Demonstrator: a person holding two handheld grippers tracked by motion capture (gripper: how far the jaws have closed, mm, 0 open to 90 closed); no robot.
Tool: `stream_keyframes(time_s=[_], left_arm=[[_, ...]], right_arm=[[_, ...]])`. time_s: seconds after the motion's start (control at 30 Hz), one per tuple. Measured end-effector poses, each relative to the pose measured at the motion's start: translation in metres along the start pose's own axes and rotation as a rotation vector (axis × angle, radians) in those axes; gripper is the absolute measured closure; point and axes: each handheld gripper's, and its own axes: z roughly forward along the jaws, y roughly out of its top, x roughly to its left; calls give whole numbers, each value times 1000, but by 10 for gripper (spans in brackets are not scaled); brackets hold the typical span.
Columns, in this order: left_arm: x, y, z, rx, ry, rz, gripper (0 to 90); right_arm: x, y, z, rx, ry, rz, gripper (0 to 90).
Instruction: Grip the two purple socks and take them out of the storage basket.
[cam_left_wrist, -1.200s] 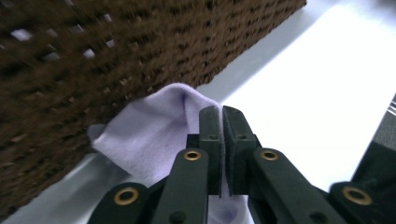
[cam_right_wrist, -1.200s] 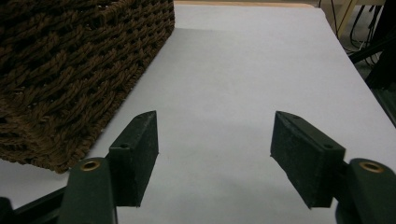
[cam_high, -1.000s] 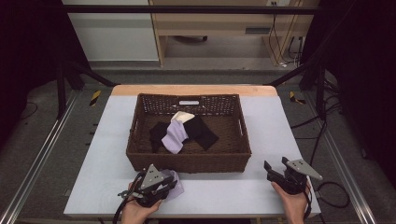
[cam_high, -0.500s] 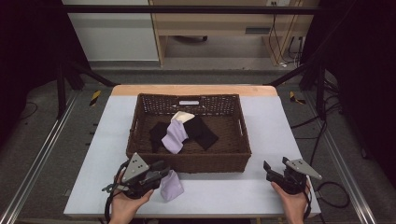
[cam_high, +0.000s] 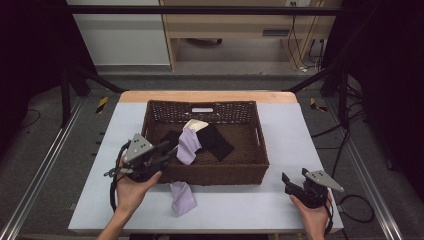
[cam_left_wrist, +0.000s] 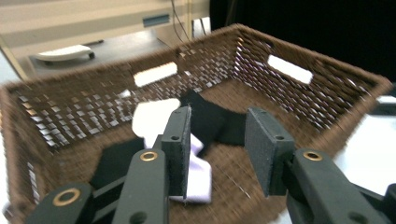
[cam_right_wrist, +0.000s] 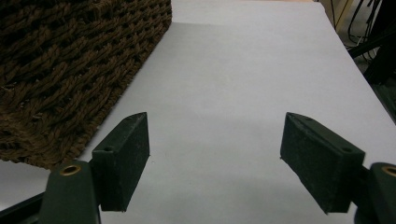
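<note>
The white table (cam_high: 260, 200) carries a brown wicker basket (cam_high: 252, 172) set toward its far edge, midway between left and right. Inside the basket lie several socks in a loose heap: a black sock (cam_high: 216, 141) toward the middle, a lavender sock (cam_high: 187, 147) draped across it, a cream sock (cam_high: 196, 124) just behind, and a darker piece at the left that is too shadowed to name. One more lavender sock (cam_high: 183, 197) lies crumpled on the table, just in front of the basket's near wall and close to the table's near edge.

The left gripper (cam_high: 167, 147) hangs above the basket's near-left corner, pointing in over the rim. Its jaws have just been opening and now stand apart with nothing between the pads; in the left gripper view (cam_left_wrist: 218, 149) the heap in the basket shows through the gap. The right gripper (cam_high: 289, 184) rests near the table's near-right corner, well apart from the basket, jaws spread wide and empty over bare tabletop, as its own view (cam_right_wrist: 215, 158) shows.

The work appears to be taking socks out of the basket and laying them on the table. By that reading one sock is out, at least three remain inside, and the left gripper looks set to fetch the next, probably the lavender one nearest it.
</note>
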Motion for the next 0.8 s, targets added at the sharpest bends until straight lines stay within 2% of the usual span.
stream_keyframes(time_s=[0.1,0.17,0.23,0.3,0.33,0.5,0.63,0.77,0.8], left_arm=[[5,7,4,-4,18,7,594],[15,15,12,-6,33,-9,591],[22,20,21,-2,57,-5,591],[25,22,24,2,64,-11,589],[31,28,33,3,87,-22,584],[41,39,53,13,118,-38,584],[50,43,73,24,131,-58,584],[56,38,92,48,135,-74,591],[56,38,92,48,135,-74,590]], right_arm=[[0,0,0,3,2,0,242],[0,0,0,8,3,3,245],[0,0,1,7,2,-6,248],[0,0,1,8,1,-10,249],[0,0,1,8,3,-9,249],[0,0,1,12,5,-11,252],[1,0,1,11,6,-14,255],[0,0,1,13,7,-13,258],[1,0,1,14,6,-14,261]])
